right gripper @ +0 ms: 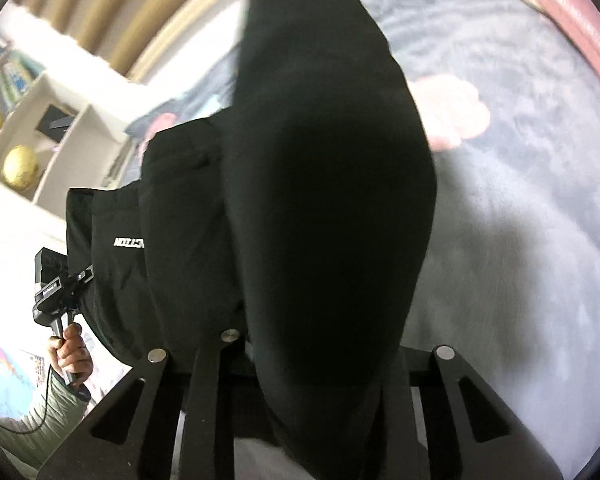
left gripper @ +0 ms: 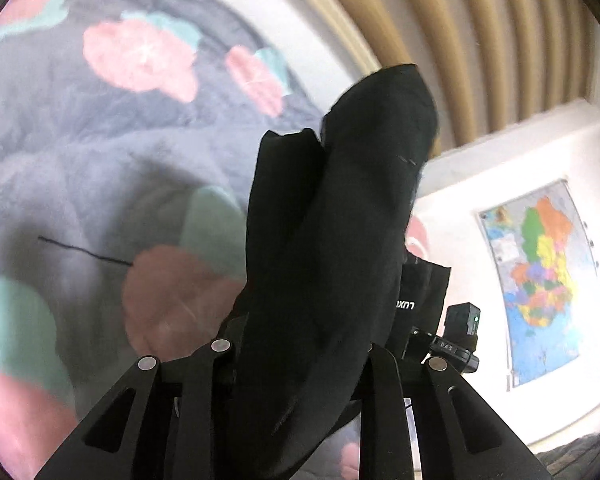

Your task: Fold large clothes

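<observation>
A large black garment (left gripper: 340,200) with white lettering hangs bunched between both grippers, lifted above the bed. In the left wrist view it rises from between the jaws of my left gripper (left gripper: 320,264) and covers the fingers. In the right wrist view the same black garment (right gripper: 324,184) drapes over my right gripper (right gripper: 320,280) and hides its fingertips too. Both grippers look shut on the cloth. The stretch with the lettering (right gripper: 129,242) spans the gap between them. A hand (right gripper: 70,354) holds the left gripper's handle at the lower left.
A grey fleece blanket (left gripper: 80,152) with pink and green flowers covers the bed below. A slatted headboard (left gripper: 480,40) and white wall stand behind. A coloured map (left gripper: 540,272) hangs at the right. White shelves with a gold globe (right gripper: 20,166) and books stand at the left.
</observation>
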Motion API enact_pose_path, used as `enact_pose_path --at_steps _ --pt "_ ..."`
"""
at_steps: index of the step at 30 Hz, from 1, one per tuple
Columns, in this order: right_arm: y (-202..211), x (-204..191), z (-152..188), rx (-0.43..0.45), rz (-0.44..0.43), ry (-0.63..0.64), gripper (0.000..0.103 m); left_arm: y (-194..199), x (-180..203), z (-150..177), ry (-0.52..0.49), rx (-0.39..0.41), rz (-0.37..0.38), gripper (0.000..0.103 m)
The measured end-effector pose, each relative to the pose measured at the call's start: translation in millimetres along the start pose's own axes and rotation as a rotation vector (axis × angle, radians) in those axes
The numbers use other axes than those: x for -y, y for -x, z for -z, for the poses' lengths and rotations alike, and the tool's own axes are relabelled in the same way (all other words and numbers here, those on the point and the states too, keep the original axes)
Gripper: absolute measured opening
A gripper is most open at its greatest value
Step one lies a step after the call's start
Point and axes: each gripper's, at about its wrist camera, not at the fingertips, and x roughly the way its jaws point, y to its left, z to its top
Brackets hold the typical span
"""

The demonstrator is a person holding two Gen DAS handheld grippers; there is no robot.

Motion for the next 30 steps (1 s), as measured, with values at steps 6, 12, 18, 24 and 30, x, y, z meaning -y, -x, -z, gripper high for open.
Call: enact_pose_path --at_steps 6,12,18,24,30 --pt "57 -49 38 0.025 0.000 0.055 0.028 65 38 40 -0.059 0.035 0.016 0.025" --pt "83 -68 67 -0.039 0.016 0.064 0.028 93 42 81 -0.047 0.007 -0.007 0.025" --pt "60 -70 103 -0.149 0.057 0.029 0.028 93 19 122 0.013 -0.077 -0.053 0.025" --pt "0 -43 126 -0.267 0.155 -0.052 0.030 60 -51 152 0.176 -0.160 -0.164 0.026" --pt "-29 10 116 -0.233 0.199 -0.247 0.047 55 -146 151 0.441 -0.082 -0.216 0.041"
